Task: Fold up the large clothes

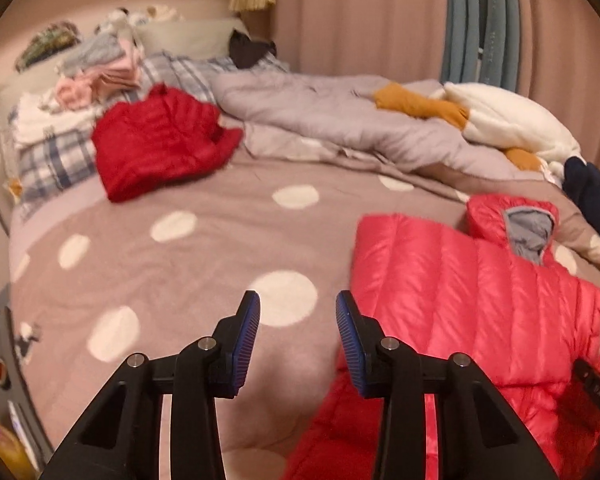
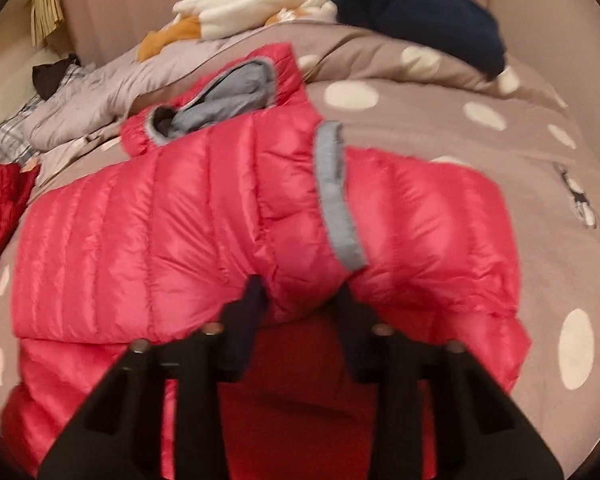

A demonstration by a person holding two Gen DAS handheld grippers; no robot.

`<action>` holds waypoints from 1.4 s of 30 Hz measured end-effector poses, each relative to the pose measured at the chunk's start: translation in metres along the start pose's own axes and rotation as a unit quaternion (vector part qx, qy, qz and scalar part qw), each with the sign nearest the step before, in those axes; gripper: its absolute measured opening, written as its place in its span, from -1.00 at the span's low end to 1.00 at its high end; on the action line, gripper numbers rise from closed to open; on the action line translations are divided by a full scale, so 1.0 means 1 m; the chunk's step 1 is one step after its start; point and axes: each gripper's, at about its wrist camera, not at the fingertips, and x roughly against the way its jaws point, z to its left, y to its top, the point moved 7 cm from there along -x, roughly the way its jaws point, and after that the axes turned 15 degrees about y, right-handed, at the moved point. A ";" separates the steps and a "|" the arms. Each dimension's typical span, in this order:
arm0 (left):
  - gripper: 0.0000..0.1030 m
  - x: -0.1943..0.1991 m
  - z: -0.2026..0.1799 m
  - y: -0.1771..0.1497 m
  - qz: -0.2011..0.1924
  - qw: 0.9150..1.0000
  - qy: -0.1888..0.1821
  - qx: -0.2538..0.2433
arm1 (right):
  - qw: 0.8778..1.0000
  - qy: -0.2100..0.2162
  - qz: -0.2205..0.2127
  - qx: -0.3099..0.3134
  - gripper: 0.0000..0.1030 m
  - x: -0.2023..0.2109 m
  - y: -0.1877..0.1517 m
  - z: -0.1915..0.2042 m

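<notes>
A shiny pink down jacket with a grey-lined hood lies spread on the dotted bedspread. My left gripper hovers open at the jacket's left edge. Only bedspread shows between its blue pads, and the right finger overlaps the jacket's hem. In the right wrist view the jacket fills the frame, with one sleeve folded across the body and its grey cuff trim showing. My right gripper is shut on a puffy fold of that sleeve. The picture there is blurred.
A darker red jacket lies folded at the far left near plaid pillows and a stack of folded clothes. A rumpled grey duvet, a white fleece and a navy garment lie along the back by the curtains.
</notes>
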 end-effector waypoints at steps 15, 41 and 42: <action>-0.22 -0.036 -0.089 -0.050 0.009 0.993 -0.042 -0.110 | 0.997 -0.055 -0.034 -0.031 -0.73 0.033 -0.025 -0.073; 0.26 -0.020 0.074 0.032 -0.021 0.993 0.074 0.084 | 0.995 0.049 -0.089 0.015 0.40 0.069 0.087 0.021; 0.26 -0.027 0.083 0.034 -0.017 0.992 0.087 0.089 | 0.995 0.062 -0.082 0.021 0.40 0.057 0.099 0.032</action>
